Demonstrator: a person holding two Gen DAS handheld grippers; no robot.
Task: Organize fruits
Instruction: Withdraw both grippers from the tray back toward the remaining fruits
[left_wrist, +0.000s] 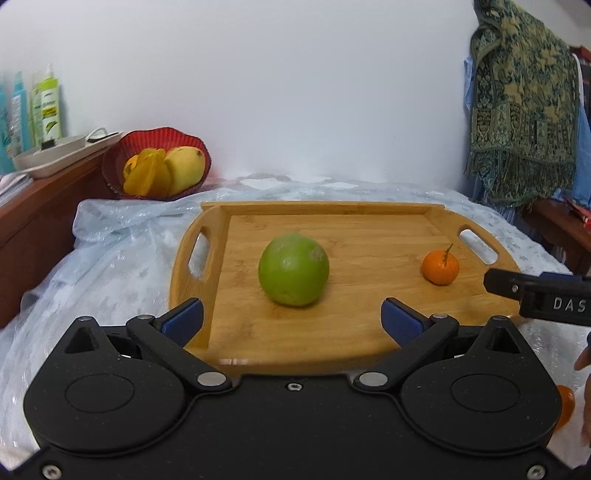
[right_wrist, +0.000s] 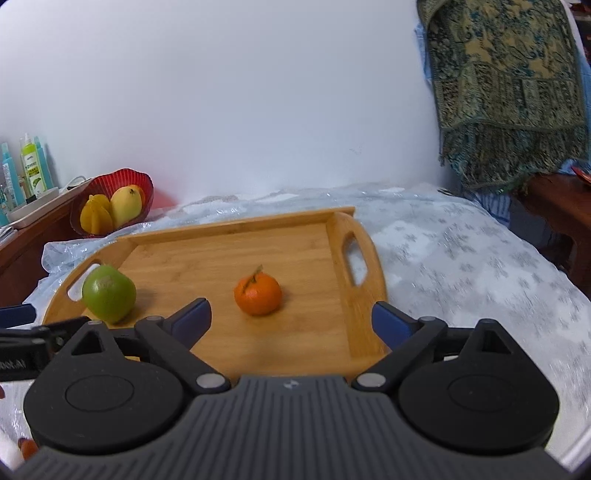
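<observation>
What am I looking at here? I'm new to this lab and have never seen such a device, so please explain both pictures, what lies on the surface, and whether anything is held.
There is no robot arm. A person holds a two-finger gripper in each hand, and each gripper carries a wide-angle camera looking forward along its fingers. The black shapes at the bottom of each picture are the gripper's own body.

One picture comes from the left gripper, the other from the right gripper.

On a cloth-covered surface lies a wooden tray. On it sit a green fruit and a small orange fruit, apart from each other. Behind the tray, to the left, a red bowl holds yellow fruits.

Both grippers are open and hold nothing. Each is aimed at one of the two fruits.
</observation>
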